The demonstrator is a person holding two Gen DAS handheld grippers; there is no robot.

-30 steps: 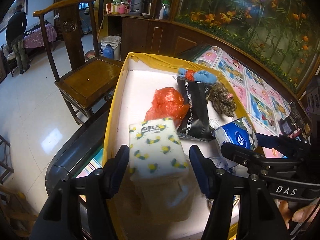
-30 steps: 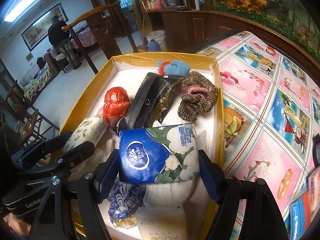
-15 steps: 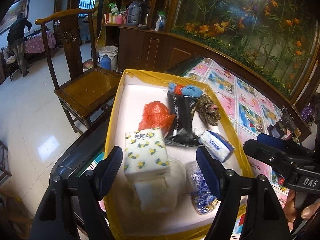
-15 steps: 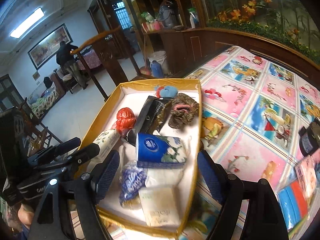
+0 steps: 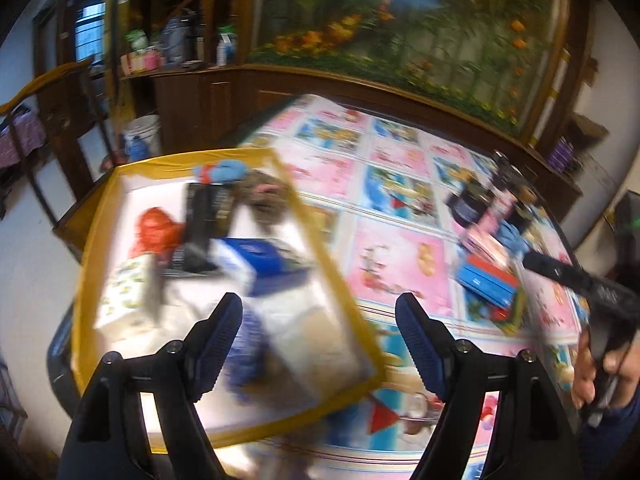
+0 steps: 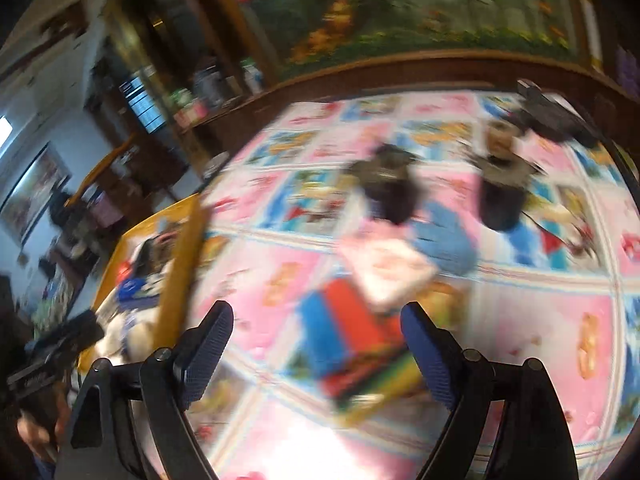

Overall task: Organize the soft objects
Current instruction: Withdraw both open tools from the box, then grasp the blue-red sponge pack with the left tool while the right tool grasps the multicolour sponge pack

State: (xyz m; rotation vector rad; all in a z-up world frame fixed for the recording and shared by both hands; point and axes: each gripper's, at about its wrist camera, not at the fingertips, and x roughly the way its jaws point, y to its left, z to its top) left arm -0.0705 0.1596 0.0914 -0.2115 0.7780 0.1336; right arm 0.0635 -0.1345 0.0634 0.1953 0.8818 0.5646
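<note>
Risk: both empty, spread grippers, left gripper (image 5: 318, 342) and right gripper (image 6: 316, 346), jaws just widened, swing blurred toward the packet pile (image 6: 360, 320) at 12 o'clock; a mis-aimed grasp may knock the dark jars (image 6: 388, 188).

Both handheld tools share one build: the left gripper (image 5: 318, 340) and the right gripper (image 6: 316, 346) have matte black angular arms dotted with round silver screw heads. Each finger ends in a dark blue ribbed pad (image 5: 418, 344) (the lettering on the bodies is too blurred to read).
</note>
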